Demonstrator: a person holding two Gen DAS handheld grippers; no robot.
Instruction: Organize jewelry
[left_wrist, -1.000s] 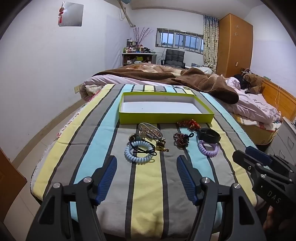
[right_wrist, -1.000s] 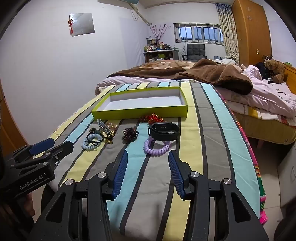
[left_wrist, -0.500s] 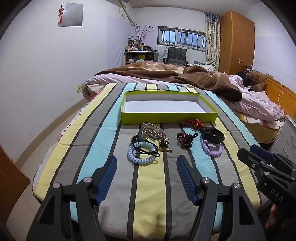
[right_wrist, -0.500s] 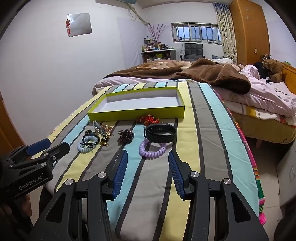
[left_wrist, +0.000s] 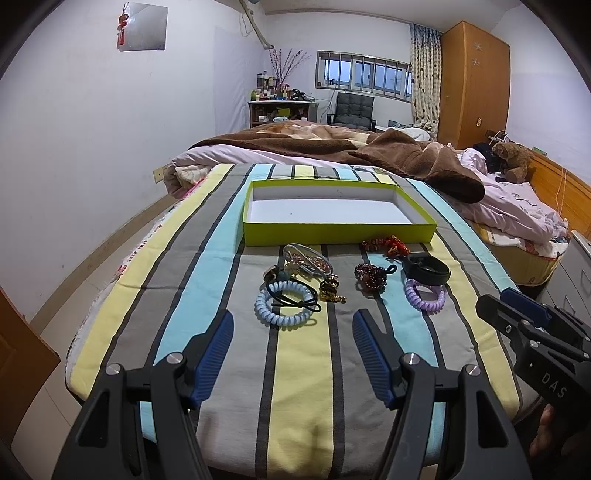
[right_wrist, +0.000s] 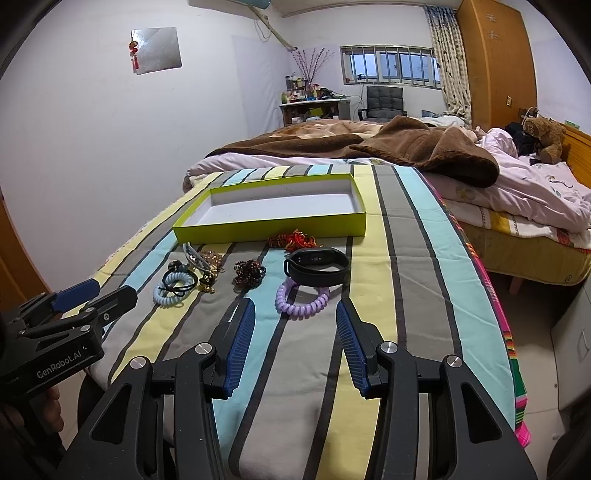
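Note:
A shallow lime-green box (left_wrist: 338, 233) (right_wrist: 269, 229) with a bare white floor lies on the striped cloth. In front of it are a pale blue coil hair tie (left_wrist: 284, 312) (right_wrist: 168, 295) with a black elastic, a clear clip with gold beads (left_wrist: 308, 258), a dark bead bracelet (left_wrist: 371, 277) (right_wrist: 249, 271), a red tassel piece (left_wrist: 388, 245) (right_wrist: 293, 238), a black wristband (left_wrist: 426, 271) (right_wrist: 317, 267) and a purple coil tie (left_wrist: 424, 297) (right_wrist: 302, 301). My left gripper (left_wrist: 293, 349) is open just short of the blue tie. My right gripper (right_wrist: 295, 336) is open just short of the purple tie.
The striped cloth covers a table (left_wrist: 295, 387) whose near edge is under the grippers. Behind it lies a bed with a brown blanket (left_wrist: 369, 155) and a teddy bear (left_wrist: 513, 158). A grey drawer unit (right_wrist: 576, 332) stands at the right.
Both grippers have edged forward toward the jewelry, so the items look larger and nearer. The jaws stayed open and nothing on the cloth has moved.

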